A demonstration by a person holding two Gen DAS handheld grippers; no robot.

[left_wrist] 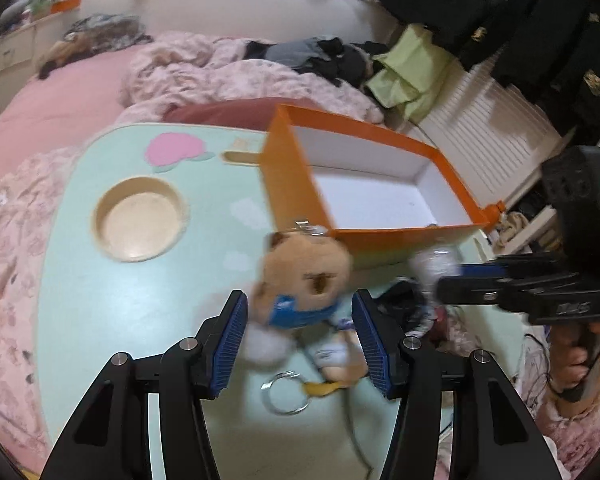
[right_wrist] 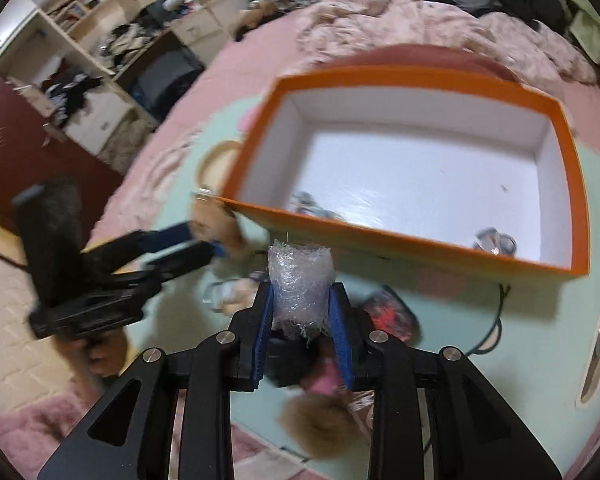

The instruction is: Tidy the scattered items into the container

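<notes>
Right tool (right_wrist: 302,312) clenched on bubble-wrap bundle (right_wrist: 300,280); left tool (left_wrist: 300,324) spread wide around bear plush (left_wrist: 306,276).

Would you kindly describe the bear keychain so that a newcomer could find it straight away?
Start at the orange box on the mint-green table. Just in front of the box's near corner, between the open fingers of the left hand-held gripper, is the bear keychain. Unlike its neighbours, it is a tan plush bear head with a blue bib.
</notes>
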